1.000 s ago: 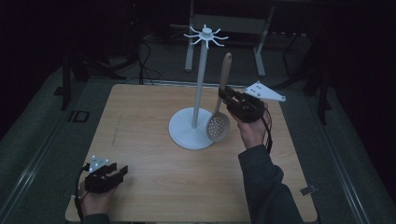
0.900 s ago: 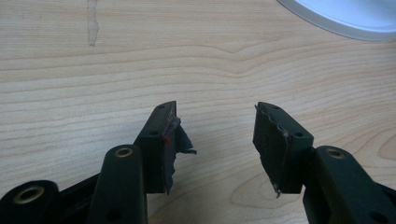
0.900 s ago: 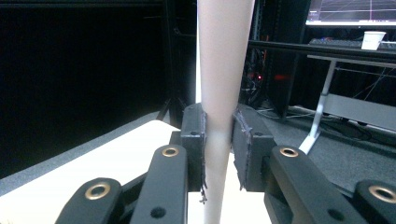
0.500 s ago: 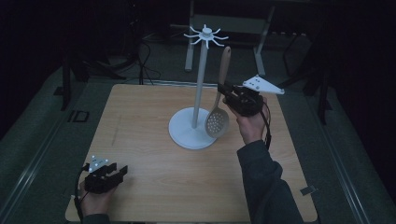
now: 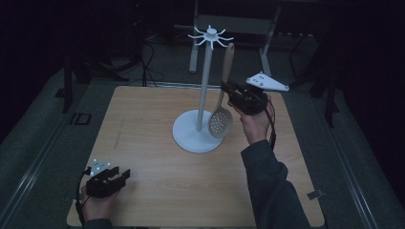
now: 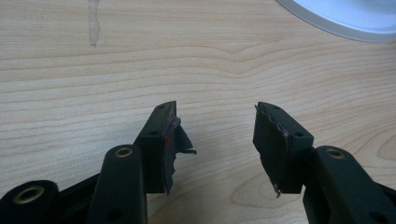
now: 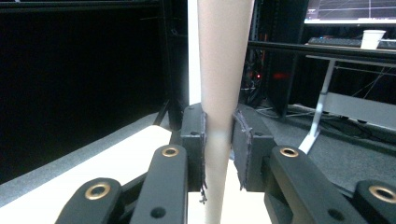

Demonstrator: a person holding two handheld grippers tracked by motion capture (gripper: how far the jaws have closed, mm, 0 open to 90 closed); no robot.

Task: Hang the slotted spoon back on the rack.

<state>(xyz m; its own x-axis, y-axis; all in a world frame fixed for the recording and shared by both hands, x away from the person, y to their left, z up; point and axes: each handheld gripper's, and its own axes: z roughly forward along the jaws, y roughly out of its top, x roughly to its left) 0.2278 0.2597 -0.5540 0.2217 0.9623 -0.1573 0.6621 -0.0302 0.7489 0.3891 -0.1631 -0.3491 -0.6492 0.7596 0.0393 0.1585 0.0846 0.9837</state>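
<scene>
From the high view, the right hand-held gripper (image 5: 228, 91) grips the wooden handle of a slotted spoon (image 5: 221, 121), holding it nearly upright just beside the pole of a white stand (image 5: 197, 137) that sits mid-desk, toward the far edge. The spoon's perforated bowl hangs over the stand's round base. The left hand-held gripper (image 5: 120, 177) rests near the near left corner of the desk (image 5: 143, 114).

In the left gripper view, the left hand-held gripper (image 6: 215, 135) stands released over bare wood.

In the right gripper view, the right hand-held gripper (image 7: 218, 140) is clamped on the spoon's handle (image 7: 223, 70).
</scene>
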